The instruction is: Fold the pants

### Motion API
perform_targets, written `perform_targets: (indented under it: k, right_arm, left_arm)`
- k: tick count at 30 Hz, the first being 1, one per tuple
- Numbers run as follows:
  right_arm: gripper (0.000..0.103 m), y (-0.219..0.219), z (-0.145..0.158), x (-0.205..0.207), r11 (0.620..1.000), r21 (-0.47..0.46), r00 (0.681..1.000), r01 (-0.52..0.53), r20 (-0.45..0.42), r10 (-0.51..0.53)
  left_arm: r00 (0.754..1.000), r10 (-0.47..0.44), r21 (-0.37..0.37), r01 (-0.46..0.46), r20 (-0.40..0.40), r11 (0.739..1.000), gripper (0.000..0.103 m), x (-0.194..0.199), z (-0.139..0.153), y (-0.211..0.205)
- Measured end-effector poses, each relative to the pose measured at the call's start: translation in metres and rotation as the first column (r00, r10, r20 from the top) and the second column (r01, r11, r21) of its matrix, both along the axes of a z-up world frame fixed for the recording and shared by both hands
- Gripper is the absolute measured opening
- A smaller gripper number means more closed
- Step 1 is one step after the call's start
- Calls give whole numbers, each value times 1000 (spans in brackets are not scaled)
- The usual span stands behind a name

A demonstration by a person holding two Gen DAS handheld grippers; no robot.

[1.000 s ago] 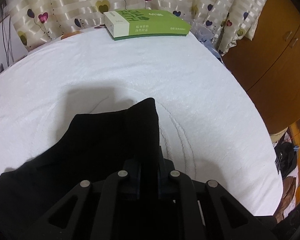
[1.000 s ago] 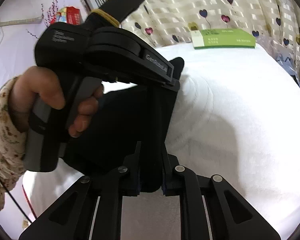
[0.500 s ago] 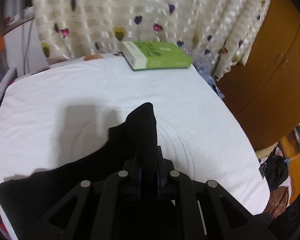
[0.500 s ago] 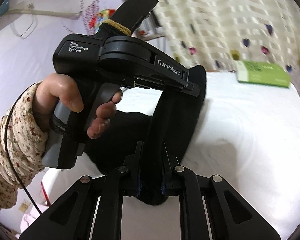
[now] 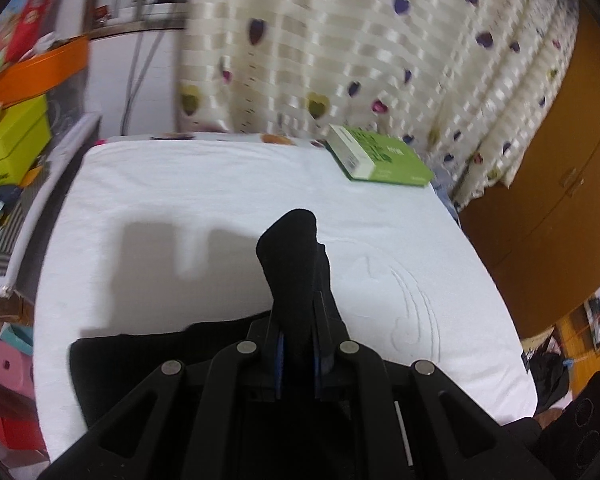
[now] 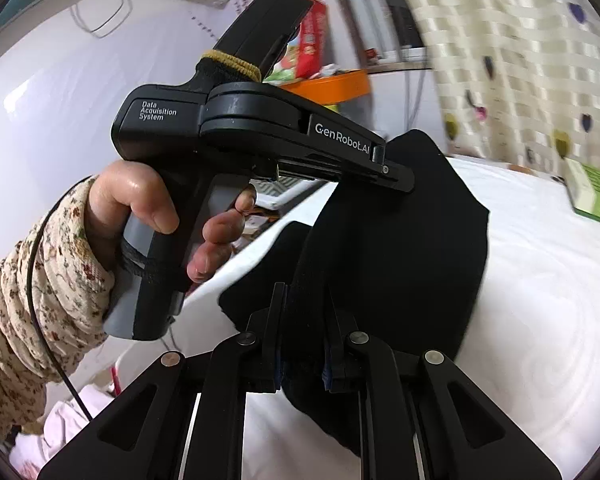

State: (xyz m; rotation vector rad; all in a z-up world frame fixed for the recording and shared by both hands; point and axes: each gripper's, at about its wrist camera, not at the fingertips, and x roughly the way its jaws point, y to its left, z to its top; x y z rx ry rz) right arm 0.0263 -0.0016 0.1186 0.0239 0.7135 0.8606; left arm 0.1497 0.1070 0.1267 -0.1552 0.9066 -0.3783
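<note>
Both grippers are pinching the black pants [image 5: 290, 268] and holding an edge of them above the white table [image 5: 220, 200]. The left gripper [image 5: 296, 354] has its fingers pressed together on a bunched hump of cloth that rises toward 12 o'clock in its view, while the rest of the pants lies flat on the table toward 8 o'clock. The right gripper [image 6: 303, 354] is likewise clamped on cloth; in its view the fabric spreads up toward 1 o'clock, where the left gripper [image 6: 396, 178], held in the person's hand [image 6: 148, 216], grips its upper edge. As I judge it, the fold is mid-way: one end is raised and still has to be carried over and laid on the flat part, then released and smoothed. Whether earlier folds are done cannot be told. The pants' long axis seems to run from the lifted edge down toward the near-left of the table. A green box [image 5: 376, 156] sits at 1 o'clock, well apart from the pants.
</note>
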Motion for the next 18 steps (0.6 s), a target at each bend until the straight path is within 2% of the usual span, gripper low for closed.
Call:
perform_targets:
  k: [10, 18]
  right_arm:
    - [14, 64, -9, 13, 996, -13, 996, -92, -23, 92]
    - [14, 106, -44, 25, 988, -54, 986, -144, -88, 139]
  left_arm:
    - [997, 69, -25, -68, 24, 997, 11, -3, -8, 68]
    - [994, 109, -4, -109, -29, 994, 12, -1, -45, 115]
